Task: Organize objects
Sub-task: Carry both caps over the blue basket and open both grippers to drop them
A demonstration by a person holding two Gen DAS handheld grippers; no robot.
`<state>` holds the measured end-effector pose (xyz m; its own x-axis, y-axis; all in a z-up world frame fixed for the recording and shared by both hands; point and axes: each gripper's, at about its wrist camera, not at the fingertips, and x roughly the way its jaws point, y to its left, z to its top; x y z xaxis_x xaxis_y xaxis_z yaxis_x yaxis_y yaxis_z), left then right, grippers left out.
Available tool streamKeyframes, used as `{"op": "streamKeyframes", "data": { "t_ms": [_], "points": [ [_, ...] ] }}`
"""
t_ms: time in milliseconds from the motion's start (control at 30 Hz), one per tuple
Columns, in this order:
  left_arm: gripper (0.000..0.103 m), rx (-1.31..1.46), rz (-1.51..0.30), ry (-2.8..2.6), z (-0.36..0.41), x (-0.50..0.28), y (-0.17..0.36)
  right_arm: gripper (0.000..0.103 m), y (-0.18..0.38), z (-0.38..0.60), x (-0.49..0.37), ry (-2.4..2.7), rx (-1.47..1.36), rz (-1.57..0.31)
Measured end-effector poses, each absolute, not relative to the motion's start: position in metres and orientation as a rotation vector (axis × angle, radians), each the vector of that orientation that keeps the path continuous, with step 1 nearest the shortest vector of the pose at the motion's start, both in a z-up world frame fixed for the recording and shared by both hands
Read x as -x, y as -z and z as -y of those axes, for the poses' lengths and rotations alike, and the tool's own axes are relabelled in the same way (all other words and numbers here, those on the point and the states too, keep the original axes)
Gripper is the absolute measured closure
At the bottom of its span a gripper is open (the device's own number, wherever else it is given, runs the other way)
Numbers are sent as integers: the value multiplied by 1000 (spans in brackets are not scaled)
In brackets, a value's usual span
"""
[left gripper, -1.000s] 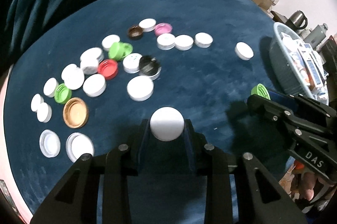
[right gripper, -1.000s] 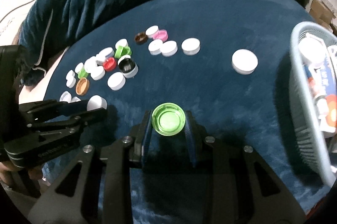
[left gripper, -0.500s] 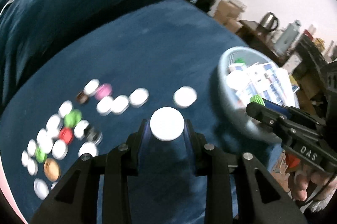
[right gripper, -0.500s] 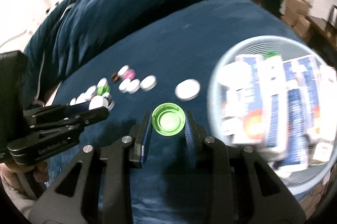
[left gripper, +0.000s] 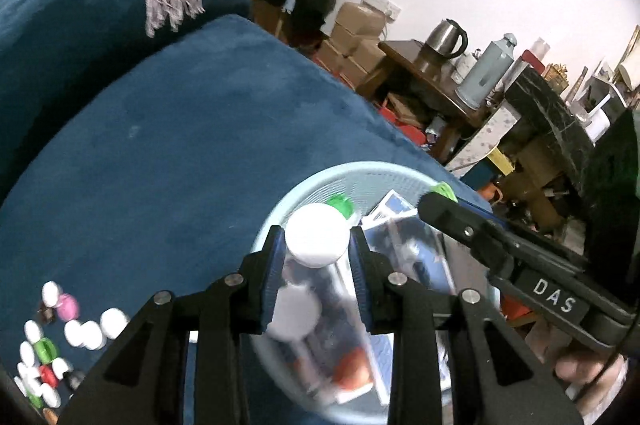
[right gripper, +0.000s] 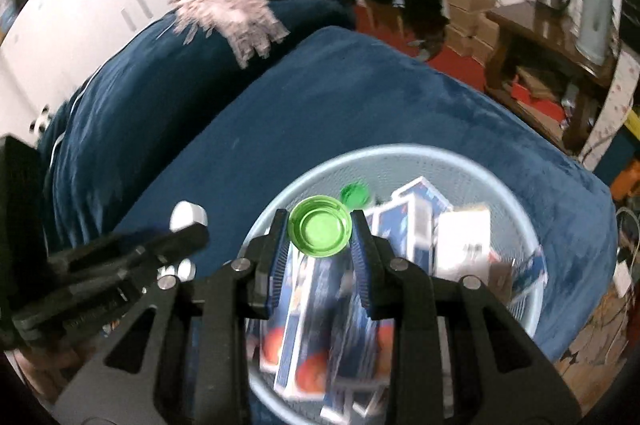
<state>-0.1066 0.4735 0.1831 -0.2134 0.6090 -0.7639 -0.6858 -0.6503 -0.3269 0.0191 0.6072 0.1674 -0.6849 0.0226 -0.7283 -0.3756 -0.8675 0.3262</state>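
Left hand-held gripper (left gripper: 318, 243): grips white cap (left gripper: 318, 236) above basket (left gripper: 280, 209).
Right hand-held gripper (right gripper: 320, 233): grips green cap (right gripper: 320, 231) above basket (right gripper: 460, 161).

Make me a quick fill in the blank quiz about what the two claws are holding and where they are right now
1. The left claw is shut on a ____ cap.
2. The right claw holds a cap coloured ____.
3. Both claws hang above the light blue ____, beside the boxes lying in it.
4. Loose caps lie on the dark ____ blanket.

Missing words: white; green; basket; blue
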Motion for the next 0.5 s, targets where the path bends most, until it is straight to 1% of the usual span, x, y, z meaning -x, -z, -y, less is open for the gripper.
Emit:
{"op": "streamKeyframes", "data": {
  "t_ms": [33, 67, 100, 133, 167, 200, 233, 300, 333, 433, 467, 500],
  "points": [
    [70, 1199, -95, -1939, -482, 110, -179, 71, -167, -613, -13, -2592, 1119, -713],
    [66, 1222, -86, -1927, -489, 114, -175, 70, -166, -618, -11, -2584, 1123, -745],
    [58, 1256, -72, -1913, -494, 119, -170, 70, -162, -625, -4, -2569, 1152, -817],
    [35, 1285, -42, -1903, -495, 123, -167, 68, -161, -631, -4, -2558, 1165, -846],
    [19, 1292, -20, -1906, -493, 124, -165, 61, -161, -634, -4, -2541, 1166, -865],
    [16, 1281, -11, -1928, -488, 123, -165, 53, -163, -635, -7, -2536, 1140, -851],
    [10, 1270, -14, -1940, -484, 122, -164, 51, -166, -636, -11, -2543, 1117, -837],
    [4, 1270, -63, -1999, -474, 120, -164, 35, -171, -633, -20, -2561, 1075, -785],
    [2, 1272, -86, -2024, -470, 121, -163, 33, -172, -631, -20, -2560, 1071, -763],
    [1, 1246, -151, -2118, -449, 116, -166, 20, -172, -621, -21, -2575, 1087, -682],
    [1, 1238, -167, -2146, -442, 115, -168, 11, -172, -617, -21, -2580, 1095, -646],
    [1, 1228, -181, -2173, -434, 112, -169, 5, -172, -609, -21, -2589, 1108, -603]
  ]
}}
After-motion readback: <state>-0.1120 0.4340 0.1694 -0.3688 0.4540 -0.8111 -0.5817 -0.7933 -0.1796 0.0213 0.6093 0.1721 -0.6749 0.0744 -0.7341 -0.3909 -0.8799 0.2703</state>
